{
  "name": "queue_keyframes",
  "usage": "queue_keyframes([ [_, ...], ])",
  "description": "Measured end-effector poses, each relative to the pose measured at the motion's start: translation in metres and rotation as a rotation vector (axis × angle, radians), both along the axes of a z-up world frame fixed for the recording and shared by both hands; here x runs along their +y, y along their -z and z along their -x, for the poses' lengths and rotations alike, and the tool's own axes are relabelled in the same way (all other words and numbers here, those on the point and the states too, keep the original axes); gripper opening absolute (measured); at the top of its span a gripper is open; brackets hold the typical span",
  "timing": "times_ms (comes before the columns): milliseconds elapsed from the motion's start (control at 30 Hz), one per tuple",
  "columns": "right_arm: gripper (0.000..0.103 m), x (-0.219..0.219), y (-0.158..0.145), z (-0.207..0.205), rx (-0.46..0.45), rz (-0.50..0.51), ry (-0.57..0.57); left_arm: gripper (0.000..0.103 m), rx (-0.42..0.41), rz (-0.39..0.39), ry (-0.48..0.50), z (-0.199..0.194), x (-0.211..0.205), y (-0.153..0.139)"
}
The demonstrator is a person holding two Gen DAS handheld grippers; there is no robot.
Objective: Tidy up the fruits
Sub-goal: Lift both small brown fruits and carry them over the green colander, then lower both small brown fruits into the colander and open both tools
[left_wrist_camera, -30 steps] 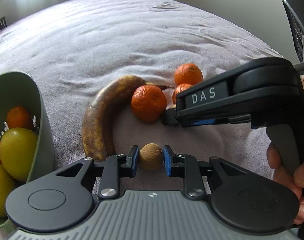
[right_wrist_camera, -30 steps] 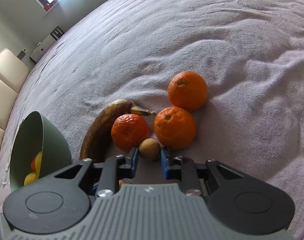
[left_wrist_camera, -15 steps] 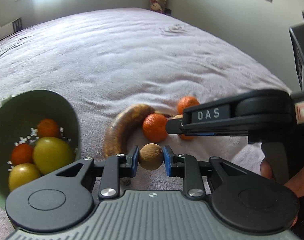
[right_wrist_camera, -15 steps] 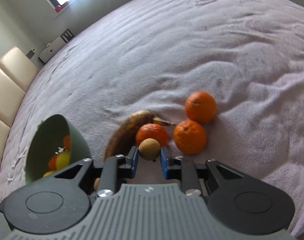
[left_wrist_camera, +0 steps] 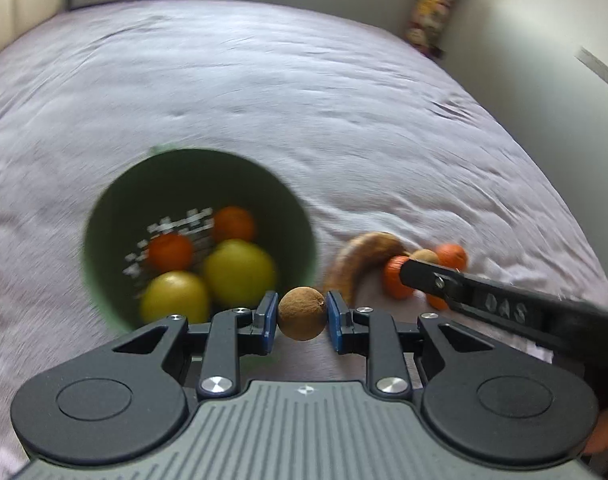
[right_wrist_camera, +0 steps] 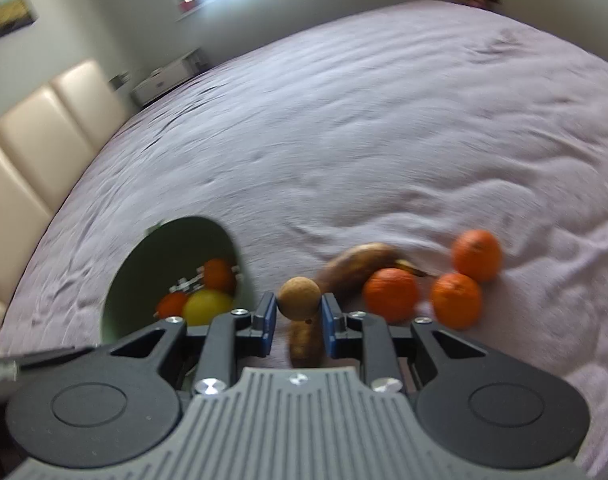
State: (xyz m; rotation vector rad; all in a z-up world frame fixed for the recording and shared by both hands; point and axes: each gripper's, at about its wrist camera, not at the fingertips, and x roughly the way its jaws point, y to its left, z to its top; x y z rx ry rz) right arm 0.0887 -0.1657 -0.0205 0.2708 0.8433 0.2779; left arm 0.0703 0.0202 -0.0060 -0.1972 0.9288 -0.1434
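Claws both clamped — left claw (left_wrist_camera: 301,318) and right claw (right_wrist_camera: 298,312) each pinch a kiwi (left_wrist_camera: 301,313).

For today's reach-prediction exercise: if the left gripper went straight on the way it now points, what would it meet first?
Probably the green bowl: its opening lies just ahead and left of the left gripper, which holds a small brown fruit. Depth is unclear.
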Motion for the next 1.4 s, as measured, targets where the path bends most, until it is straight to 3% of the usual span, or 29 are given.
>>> queue_keyframes([
  [267,0.020,0.067,-0.004,0.010,-0.078,0.180,-0.271,0.029,0.065,0.016,-0.089,-0.002,0.038,0.006],
  [533,0.020,0.095,0.008,0.006,-0.095,0.278,-0.409,0.029,0.117,0.034,-0.132,-0.007,0.060,0.021],
  [933,0.020,0.119,0.028,-0.006,-0.048,0.347,-0.499,0.029,0.192,0.074,-0.144,-0.021,0.071,0.042],
  [1400,0.020,0.125,0.041,-0.014,0.006,0.364,-0.523,0.029,0.256,0.150,-0.133,-0.032,0.069,0.060],
])
